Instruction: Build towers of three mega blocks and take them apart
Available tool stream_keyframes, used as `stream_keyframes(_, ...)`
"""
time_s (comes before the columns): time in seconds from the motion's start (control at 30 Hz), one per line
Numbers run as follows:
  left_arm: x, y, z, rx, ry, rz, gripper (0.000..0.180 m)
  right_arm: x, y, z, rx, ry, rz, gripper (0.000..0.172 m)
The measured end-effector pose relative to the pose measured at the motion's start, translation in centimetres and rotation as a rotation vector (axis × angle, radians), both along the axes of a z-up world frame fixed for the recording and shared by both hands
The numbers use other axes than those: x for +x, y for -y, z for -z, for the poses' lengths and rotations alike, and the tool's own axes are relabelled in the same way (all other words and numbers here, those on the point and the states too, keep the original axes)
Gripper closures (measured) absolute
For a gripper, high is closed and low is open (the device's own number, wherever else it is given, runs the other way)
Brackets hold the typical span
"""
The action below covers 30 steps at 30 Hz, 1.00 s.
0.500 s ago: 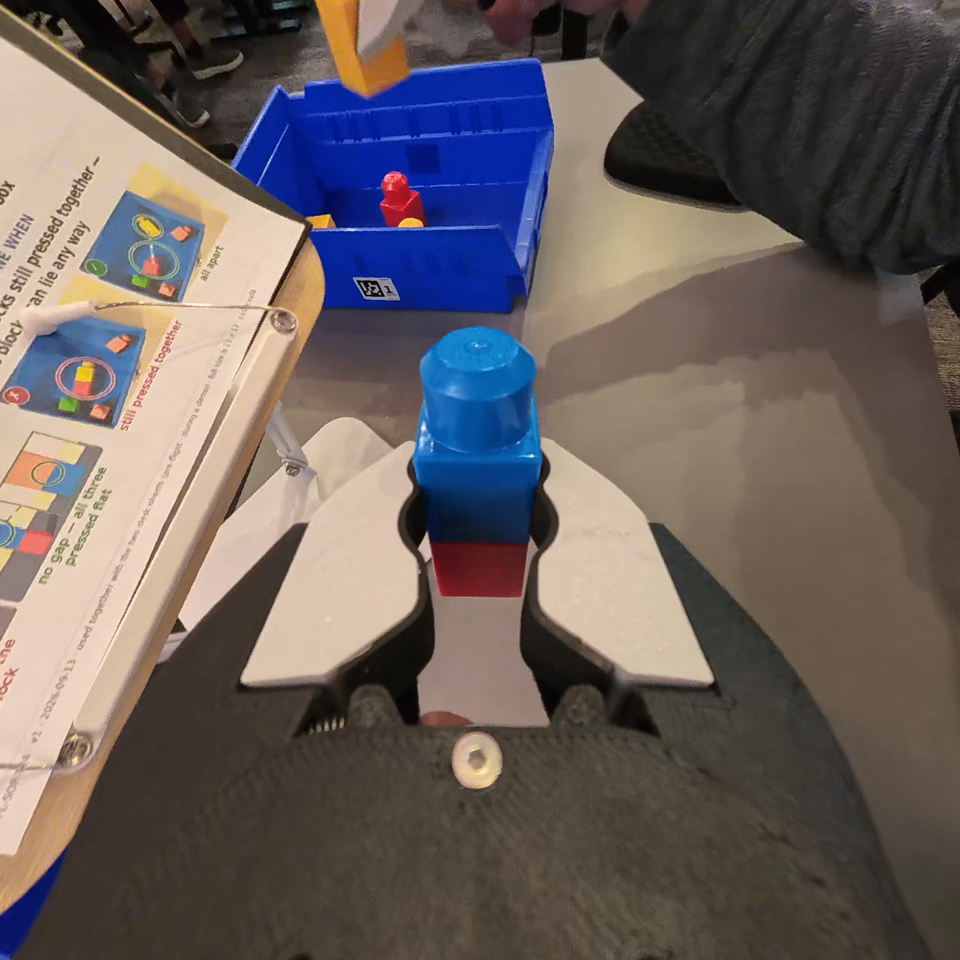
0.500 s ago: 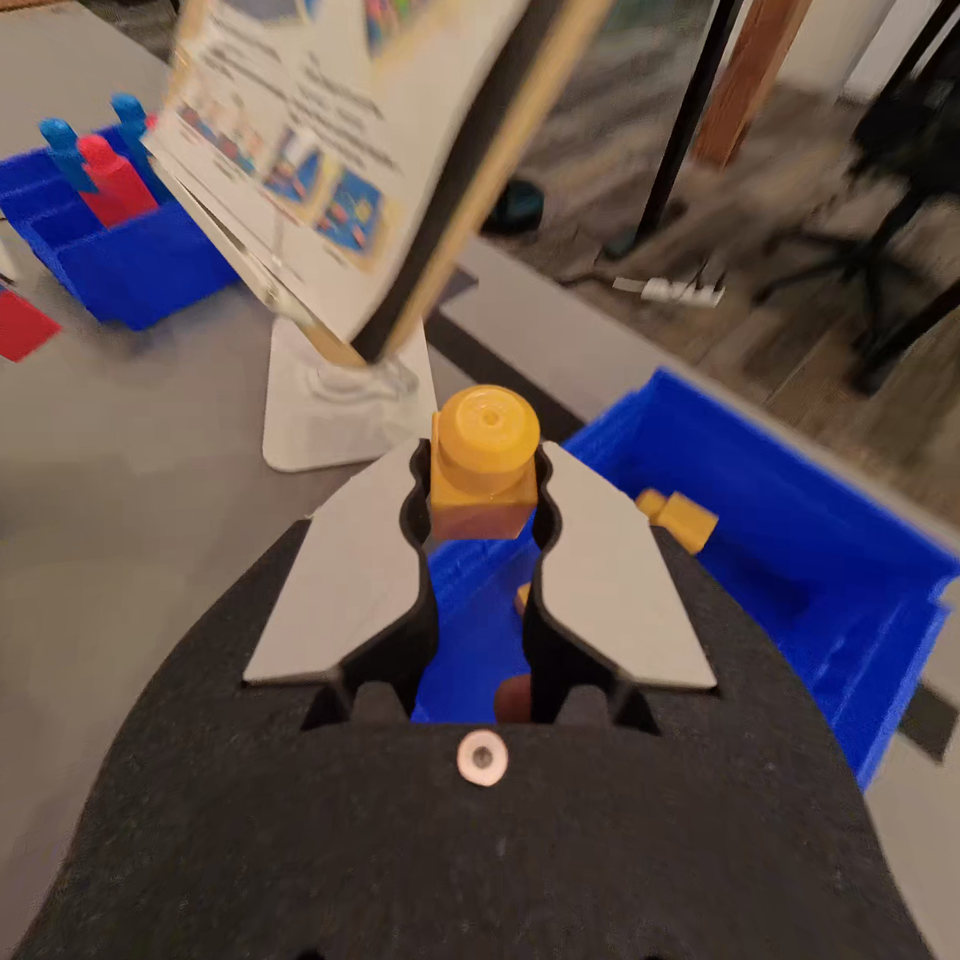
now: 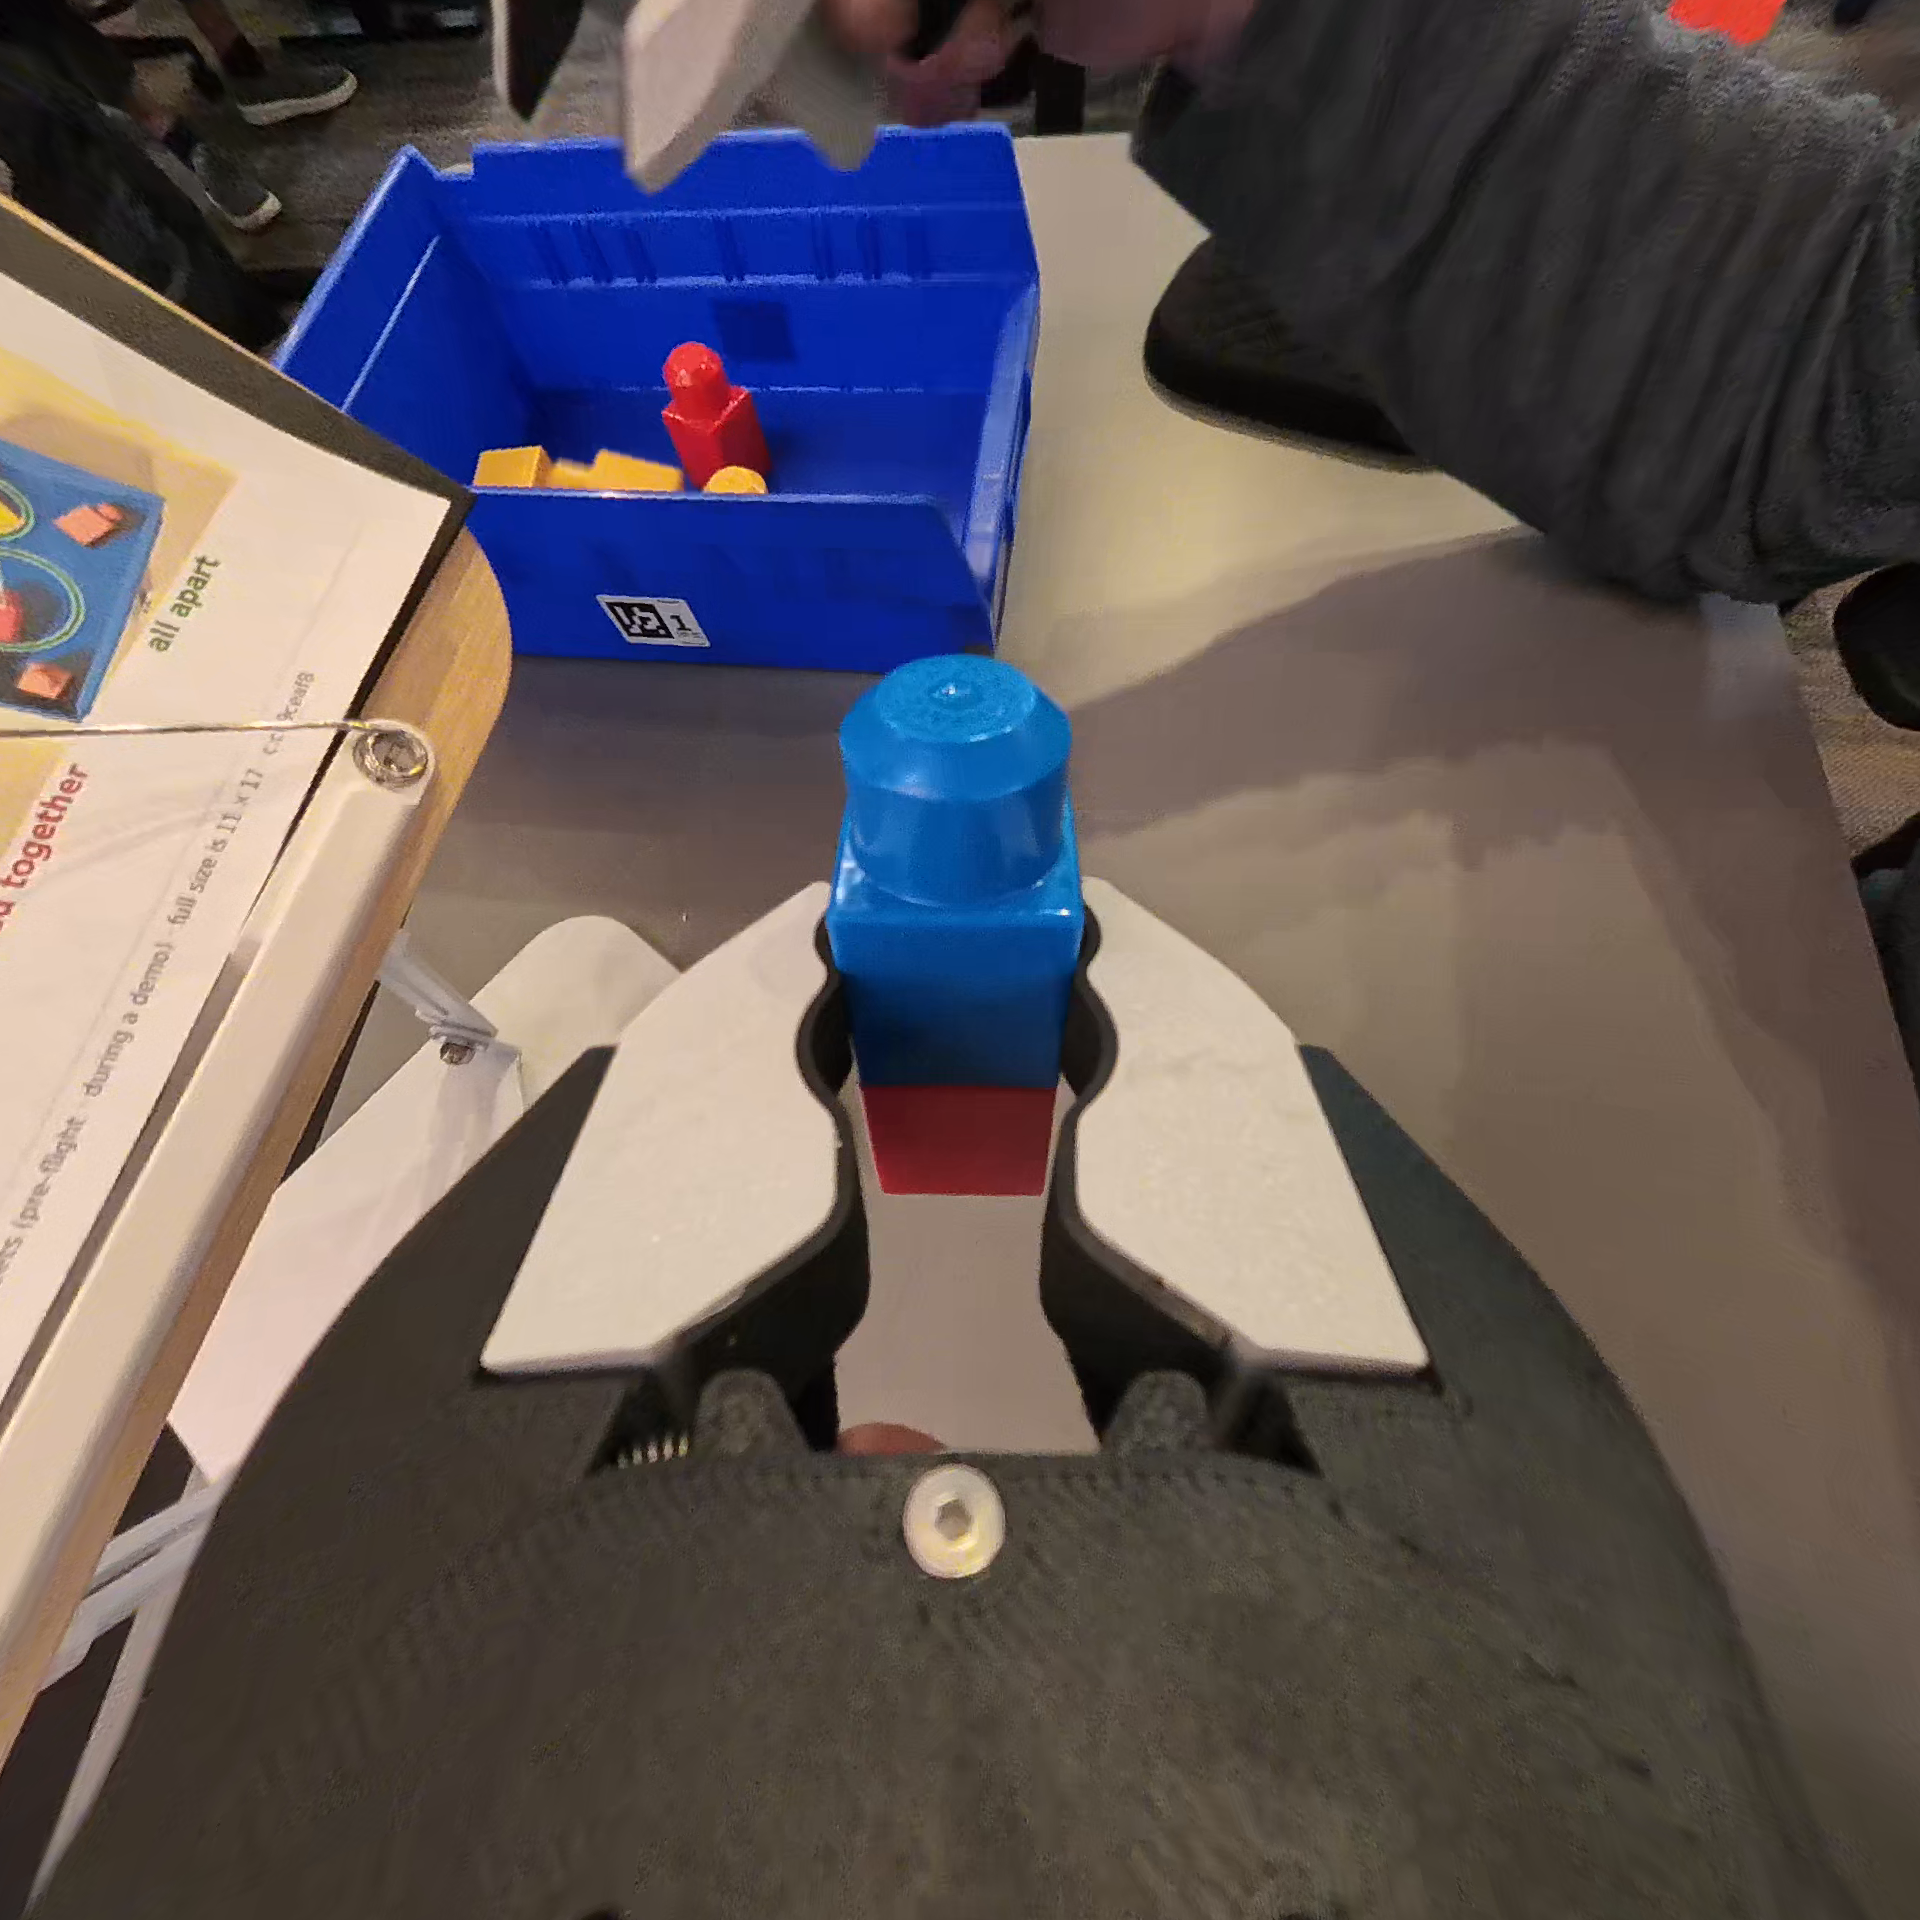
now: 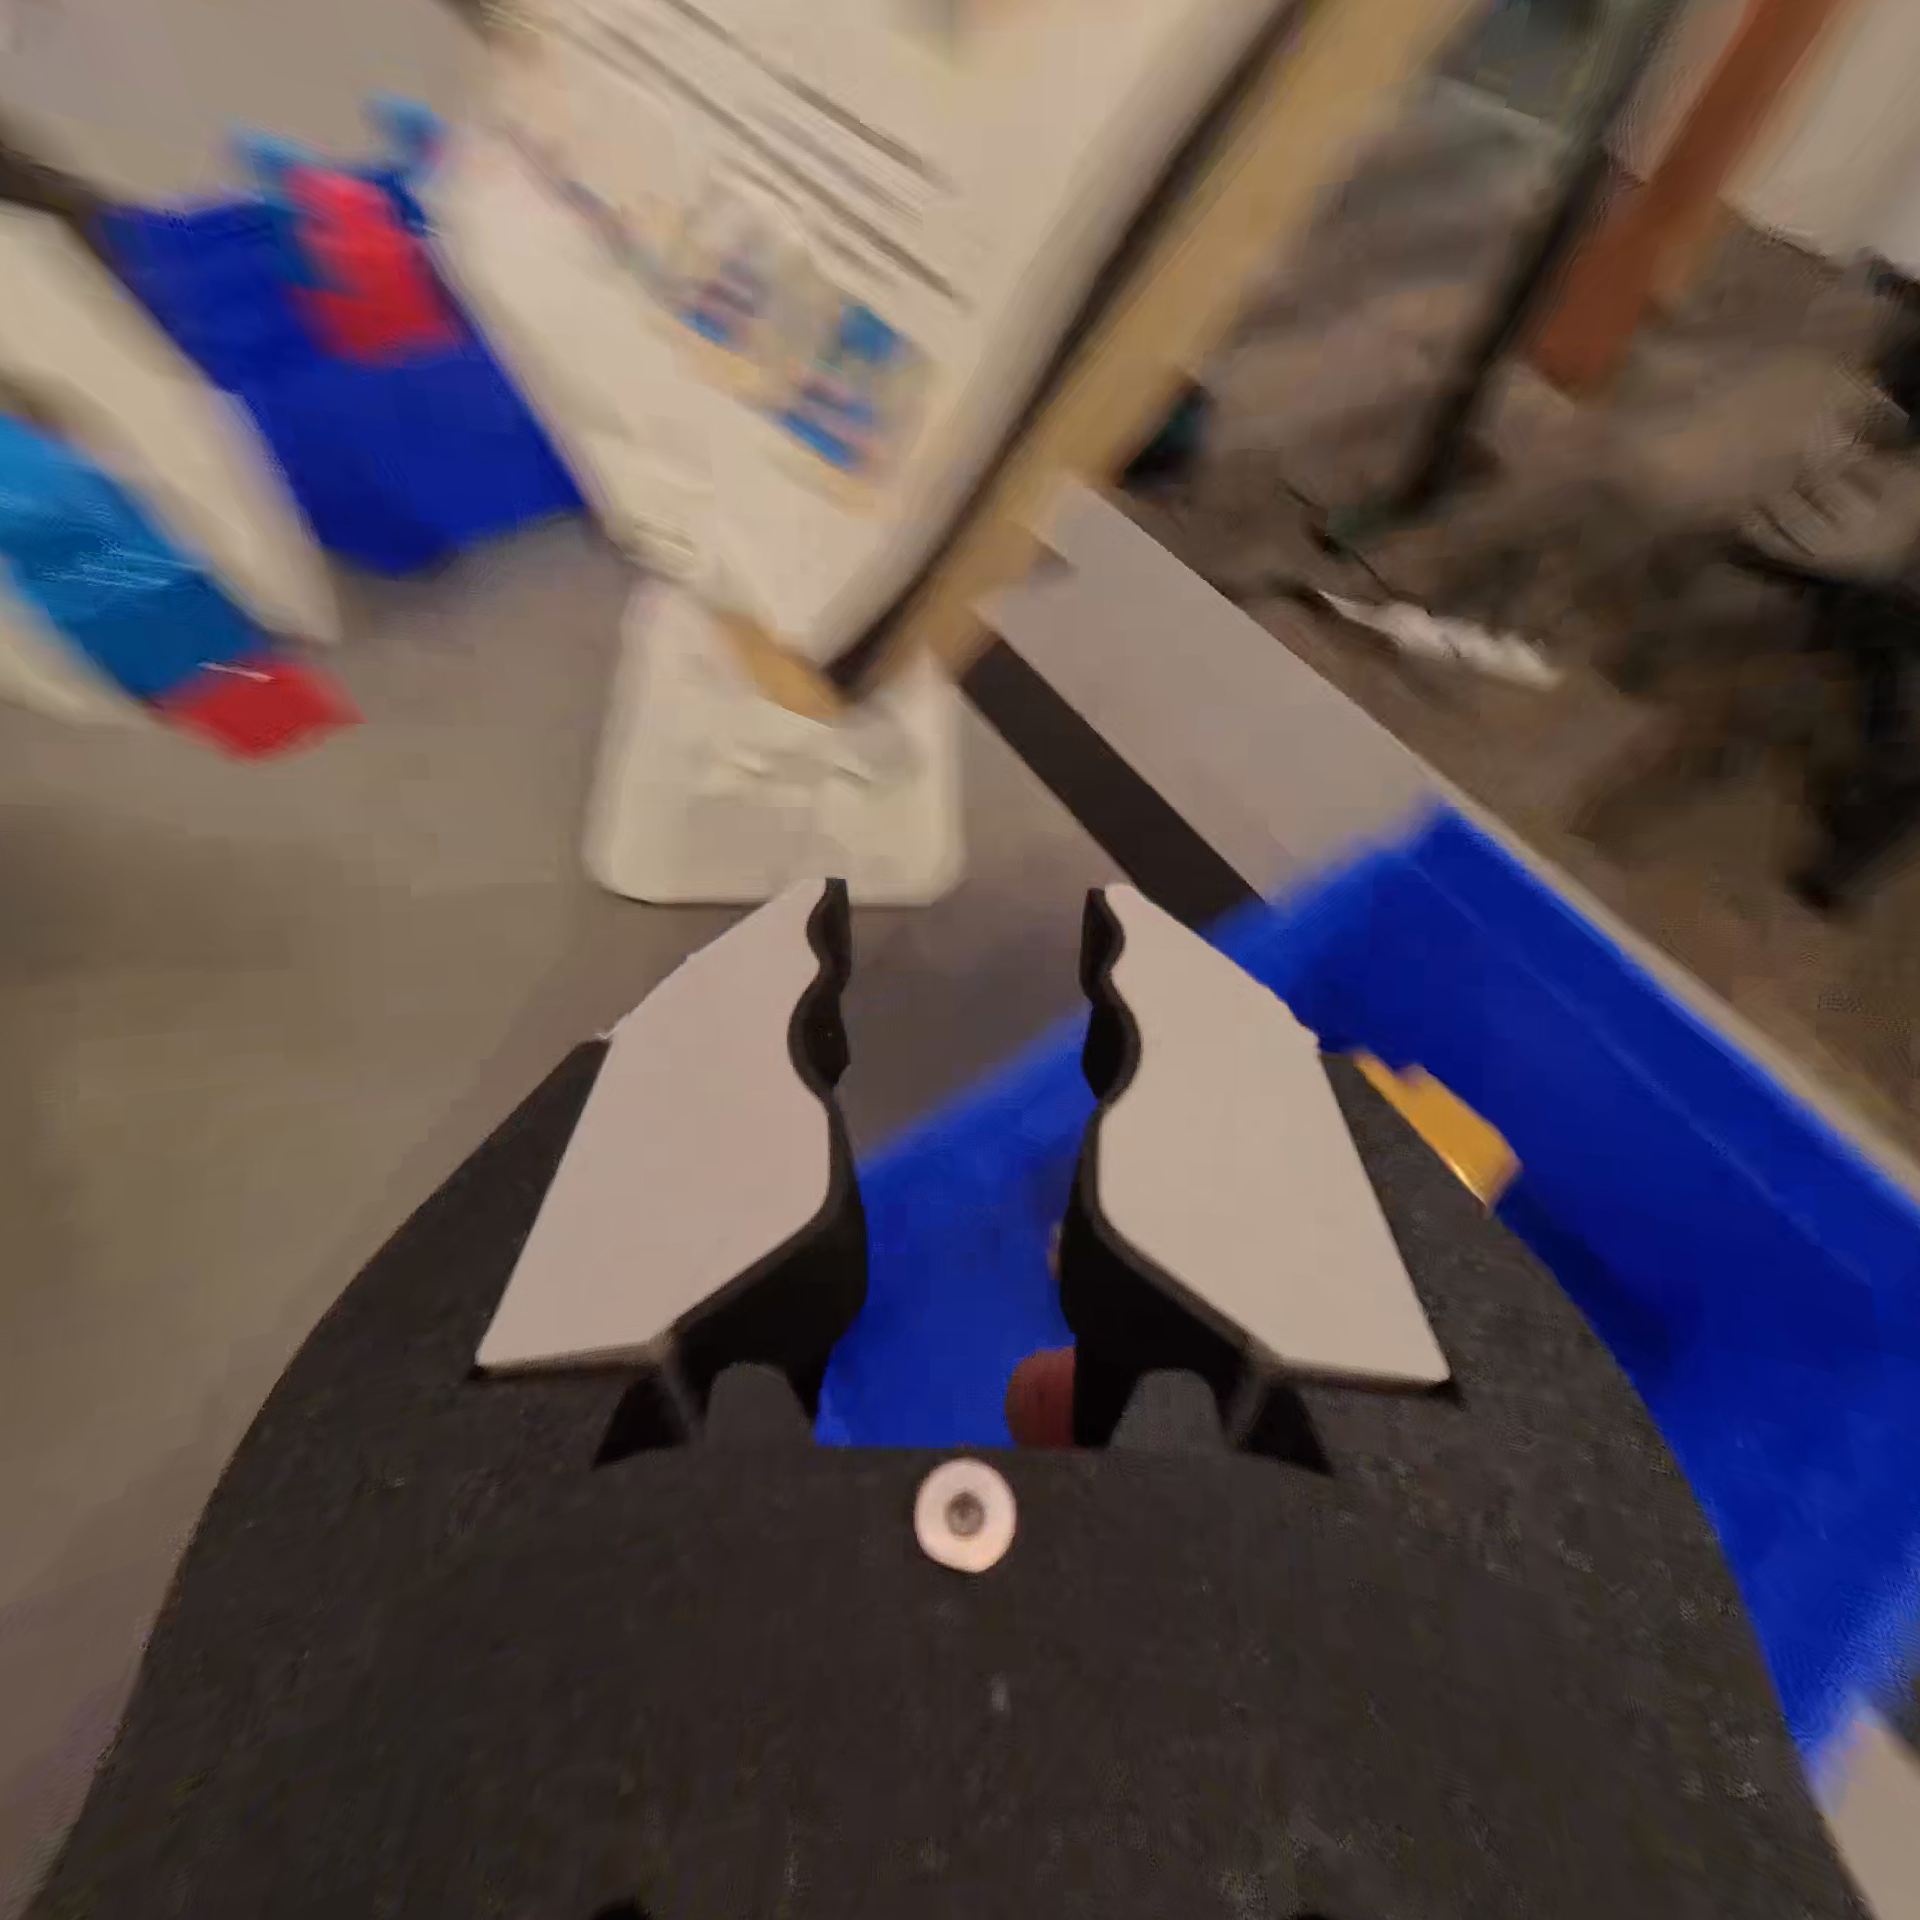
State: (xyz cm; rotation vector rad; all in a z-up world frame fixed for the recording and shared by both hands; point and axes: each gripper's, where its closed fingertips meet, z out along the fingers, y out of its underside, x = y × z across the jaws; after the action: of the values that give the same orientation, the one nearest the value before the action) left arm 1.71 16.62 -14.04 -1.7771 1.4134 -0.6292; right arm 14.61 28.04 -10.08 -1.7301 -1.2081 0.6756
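While the left gripper (image 3: 956,997) pinches the blue plastic block stacked on a red one (image 3: 961,1138), the right gripper (image 4: 961,997) gapes empty above the blue plastic bin (image 4: 1558,1039) at five o'clock; grip the red base squarely and pull straight.

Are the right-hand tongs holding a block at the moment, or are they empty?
Empty and open. The right tongs show a clear gap between their fingertips, with only the grey table and blue bin behind.

Black textured gripper (image 3: 956,997) bodies, pale grey fingers (image 3: 707,1122), grey fleece sleeve (image 3: 1558,291)
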Motion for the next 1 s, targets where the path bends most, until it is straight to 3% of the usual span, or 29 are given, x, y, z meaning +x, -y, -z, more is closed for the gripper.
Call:
stream_keyframes(0.13,0.8,0.1,-0.1,-0.006,0.024,0.006,0.143,-8.0,8.6,-3.2,0.126,-0.052,-0.346,0.128)
stream_keyframes(0.27,1.1,0.7,-0.4,0.004,0.023,0.021,0.143,-12.3,12.1,-1.7,0.101,-0.010,-0.472,0.127)
stream_keyframes(0.37,1.5,1.1,-0.9,0.011,0.046,0.039,0.143,-13.5,12.8,-0.8,0.050,-0.023,-0.519,0.130)
stream_keyframes(0.43,1.4,1.0,-0.9,0.015,0.036,0.032,0.143,-13.7,13.3,-0.8,0.035,-0.040,-0.542,0.140)
stream_keyframes(0.6,1.4,1.4,-1.6,0.001,0.090,0.063,0.142,-13.8,13.4,-2.0,0.032,-0.101,-0.541,0.141)
stream_keyframes(0.67,1.0,1.1,-1.3,-0.003,0.075,0.054,0.132,-13.7,13.3,-2.8,0.031,-0.146,-0.537,0.141)
stream_keyframes(0.87,1.3,1.0,-0.3,-0.012,0.048,0.057,0.141,-13.4,13.0,-3.2,0.042,-0.172,-0.521,0.141)
stream_keyframes(1.0,1.6,1.2,-0.5,-0.023,0.060,0.067,0.141,-13.7,13.2,-1.3,0.016,-0.078,-0.530,0.123)
